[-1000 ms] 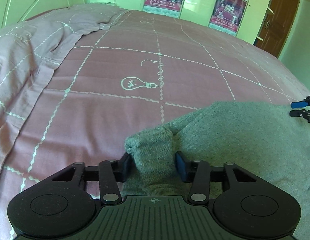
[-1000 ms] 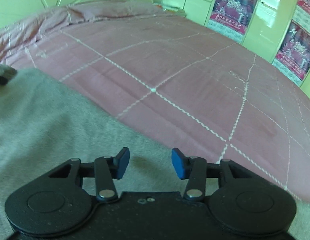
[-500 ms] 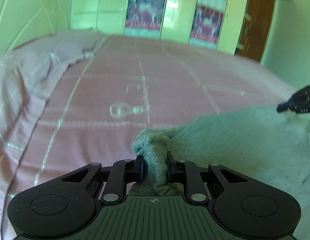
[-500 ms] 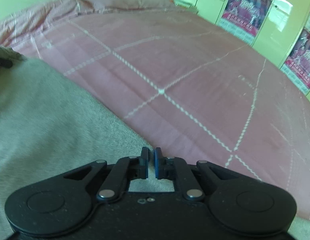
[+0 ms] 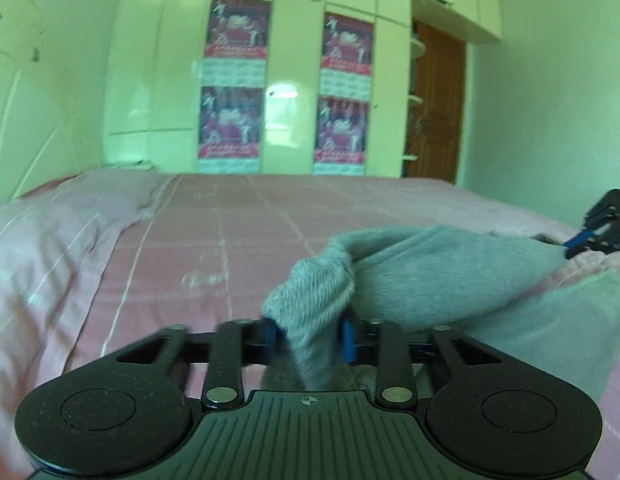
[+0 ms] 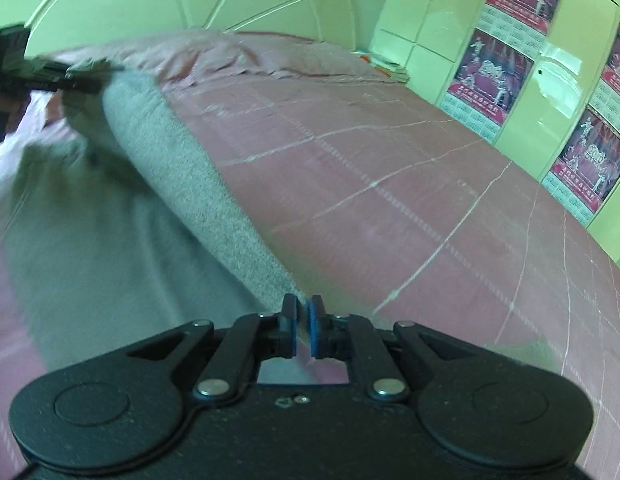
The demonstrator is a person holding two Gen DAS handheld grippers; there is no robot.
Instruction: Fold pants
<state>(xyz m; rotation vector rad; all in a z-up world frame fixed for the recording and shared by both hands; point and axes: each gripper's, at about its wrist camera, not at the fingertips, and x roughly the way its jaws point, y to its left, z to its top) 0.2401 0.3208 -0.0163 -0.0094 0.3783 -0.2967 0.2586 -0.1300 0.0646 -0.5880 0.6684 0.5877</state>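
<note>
Jaws of both grippers pinching grey pants point(image 5: 437, 264), lifted edge, poster point(image 6: 589, 168) seemingly reading "2010"

Only one thing can be read. In the right wrist view, the lowest poster point(image 6: 585, 168) on the wardrobe doors point(image 6: 517, 128) has the number "2010" in pale letters on its red picture part. Under the red part there is a white part with rows of tiny marks, like a calendar, but they are too small to read. The other posters point(image 6: 493, 76) in this view have pale writing too, and it is too blurry to make out. In the left wrist view, the four posters point(image 5: 232, 124) on the wardrobe are blurred, and no word or number on them can be read.
</note>
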